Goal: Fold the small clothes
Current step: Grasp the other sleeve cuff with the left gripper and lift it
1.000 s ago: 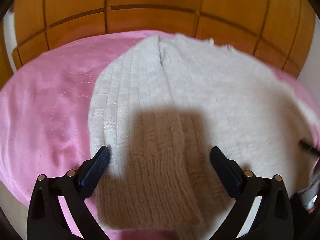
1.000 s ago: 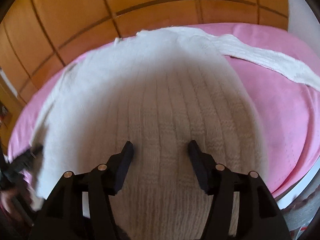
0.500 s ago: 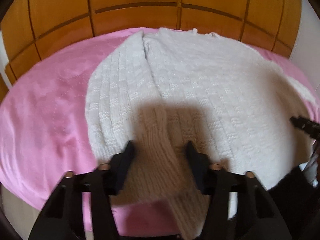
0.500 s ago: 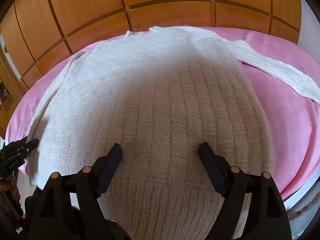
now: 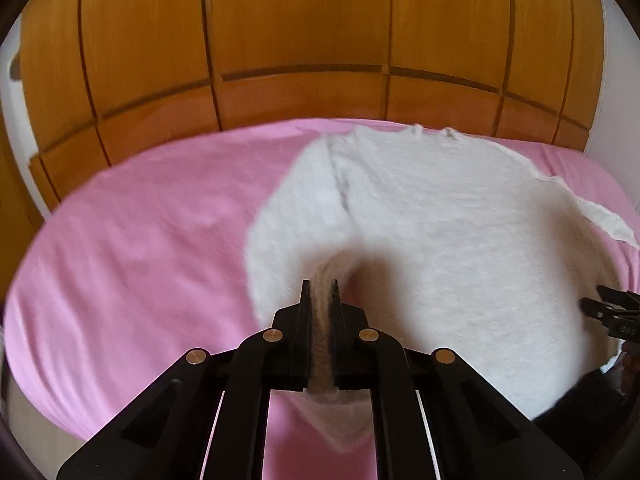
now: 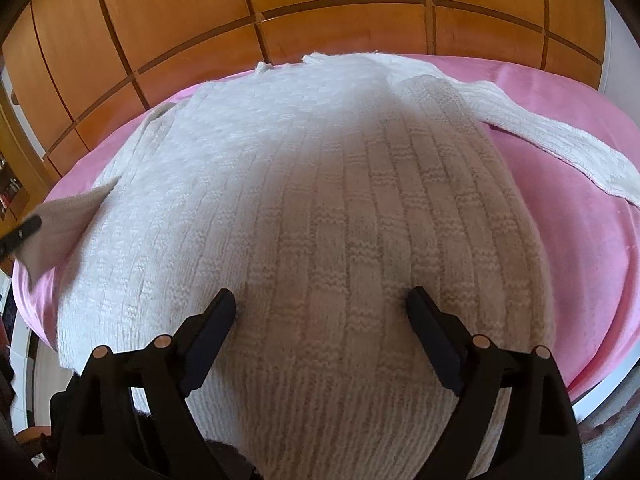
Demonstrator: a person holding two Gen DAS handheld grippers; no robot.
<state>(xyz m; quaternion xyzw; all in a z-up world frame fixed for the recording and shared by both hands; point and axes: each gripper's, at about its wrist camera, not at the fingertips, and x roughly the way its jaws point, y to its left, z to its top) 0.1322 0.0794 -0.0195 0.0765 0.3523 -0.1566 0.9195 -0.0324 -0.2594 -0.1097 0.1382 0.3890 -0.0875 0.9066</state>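
Pink bedcover (image 5: 132, 240) bears the white sweater (image 6: 320, 208) unfolded: left gripper (image 5: 320, 292) pinches its sleeve cuff (image 5: 322, 320), right gripper (image 6: 320, 312) gapes wide over its hem, folding barely begun.

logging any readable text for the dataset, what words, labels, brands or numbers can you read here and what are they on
No text can be read for certain in either view.
Right gripper, left wrist view: small pale embossed marks on its black body, too small and blurred to read.
White knit sweater: no label or tag shows.
Pink bed cover and wooden panels: no writing.
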